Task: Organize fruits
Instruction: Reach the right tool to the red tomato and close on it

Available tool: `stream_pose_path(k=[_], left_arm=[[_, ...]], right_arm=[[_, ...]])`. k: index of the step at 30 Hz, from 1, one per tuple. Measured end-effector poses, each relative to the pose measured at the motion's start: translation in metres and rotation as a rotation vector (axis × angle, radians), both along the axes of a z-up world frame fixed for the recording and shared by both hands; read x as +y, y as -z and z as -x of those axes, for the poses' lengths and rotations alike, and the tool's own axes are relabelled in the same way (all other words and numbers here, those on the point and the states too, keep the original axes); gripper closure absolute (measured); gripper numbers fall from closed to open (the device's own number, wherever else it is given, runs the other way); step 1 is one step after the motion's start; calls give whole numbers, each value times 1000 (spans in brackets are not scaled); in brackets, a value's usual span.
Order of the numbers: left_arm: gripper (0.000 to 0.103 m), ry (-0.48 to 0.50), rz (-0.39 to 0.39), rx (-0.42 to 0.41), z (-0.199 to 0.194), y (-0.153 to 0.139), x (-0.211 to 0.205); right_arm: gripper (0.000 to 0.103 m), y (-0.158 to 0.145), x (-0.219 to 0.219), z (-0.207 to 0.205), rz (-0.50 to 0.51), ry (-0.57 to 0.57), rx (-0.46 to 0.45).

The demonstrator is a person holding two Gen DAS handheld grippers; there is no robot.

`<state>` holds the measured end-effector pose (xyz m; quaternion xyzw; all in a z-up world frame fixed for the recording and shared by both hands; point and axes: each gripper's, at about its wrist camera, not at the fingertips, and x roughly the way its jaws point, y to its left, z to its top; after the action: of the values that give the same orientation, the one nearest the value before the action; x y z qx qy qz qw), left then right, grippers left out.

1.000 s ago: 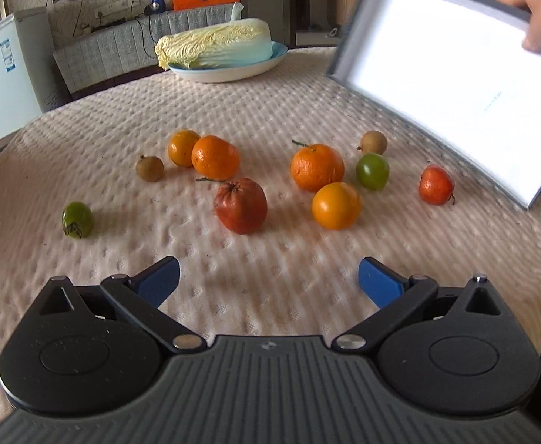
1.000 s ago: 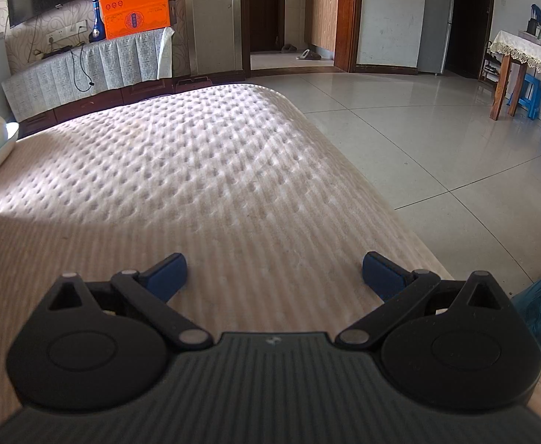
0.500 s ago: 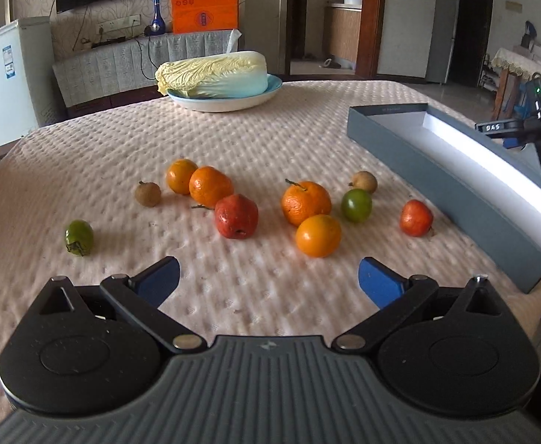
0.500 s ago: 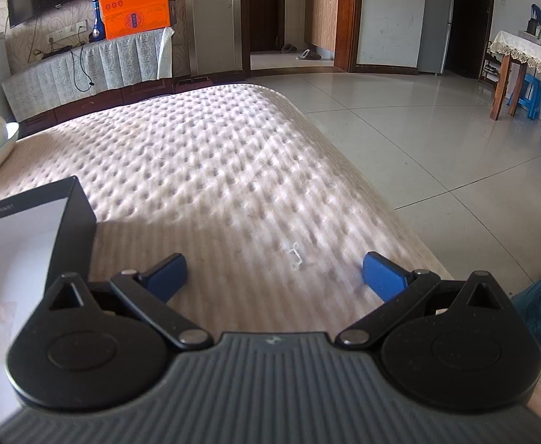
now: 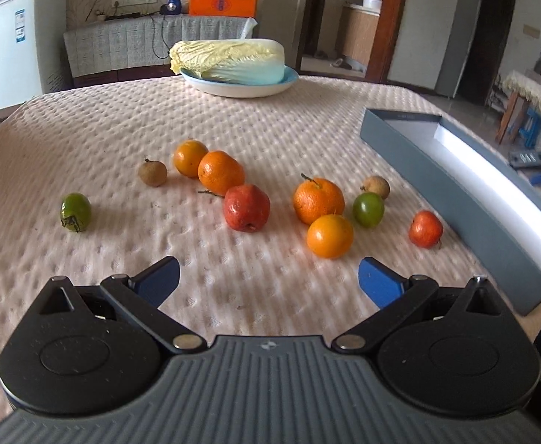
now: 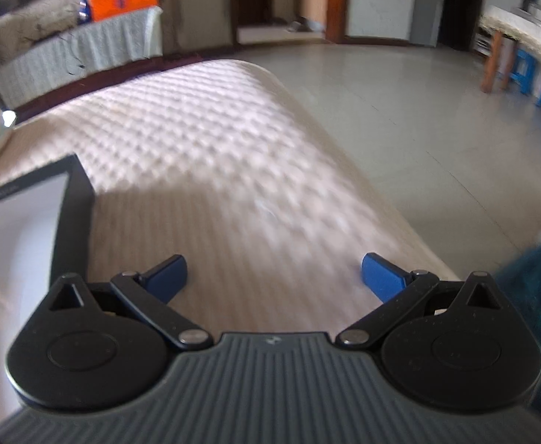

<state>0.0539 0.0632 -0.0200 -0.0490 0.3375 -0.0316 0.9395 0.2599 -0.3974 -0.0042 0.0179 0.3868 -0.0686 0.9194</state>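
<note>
The left tool [image 5: 268,283] is held low over the near edge of the table [image 5: 85,129], aimed level across the quilted cover, with its blue fingers [image 5: 159,281] spread wide and nothing between them. Directly ahead lies the scattered fruit: a red fruit [image 5: 247,208] at centre, two oranges touching each other behind it [image 5: 220,172] and [image 5: 190,158], a small brown fruit [image 5: 153,173] to their left, and a green fruit [image 5: 75,211] well apart at far left. To the right sit a stemmed orange [image 5: 318,201], a smooth orange [image 5: 329,235] just in front of it, a second green fruit [image 5: 368,209], a second brown fruit [image 5: 376,186] and a small red fruit [image 5: 425,229]. A grey box [image 5: 437,170] with a white interior lies open along the right edge, near the small red fruit. A napa cabbage [image 5: 229,57] rests on a plate [image 5: 241,88] at the far side. The right tool [image 6: 274,273] is also spread wide and empty, held over the table's right part, beside the box corner [image 6: 74,199]; this view is motion-blurred.
</note>
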Motion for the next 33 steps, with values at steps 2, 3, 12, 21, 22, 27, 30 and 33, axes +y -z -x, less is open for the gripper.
stream_pose_path(k=[2,3,12,21,22,27,30,33], left_arm=[[0,-12,4,-12,2,-2,-1],[0,-14,0,-16,3,-3,-3],[0,-83,-76,-56,18,-17,-27],[0,-163,-98,-109,41,-40,-26],[0,-163,-93,-111,43,-41,-25],[0,-120,-90,-112,47,-45,-25],[0,-93,-102,-103,45,-42,-29],[0,-71,-99,-102,43,-41,-31]], right_arm=[[7,-20,2,36,95,9,-85],[7,-33,7,57,133,-1,-146],[0,-112,116,243,43,-236,-600],[13,-60,214,273,83,-595,-336],[22,-53,219,274,75,-605,-308],[32,-40,221,259,-117,-610,-200],[32,-33,218,243,-129,-587,-171],[39,-22,215,222,-119,-576,-131]])
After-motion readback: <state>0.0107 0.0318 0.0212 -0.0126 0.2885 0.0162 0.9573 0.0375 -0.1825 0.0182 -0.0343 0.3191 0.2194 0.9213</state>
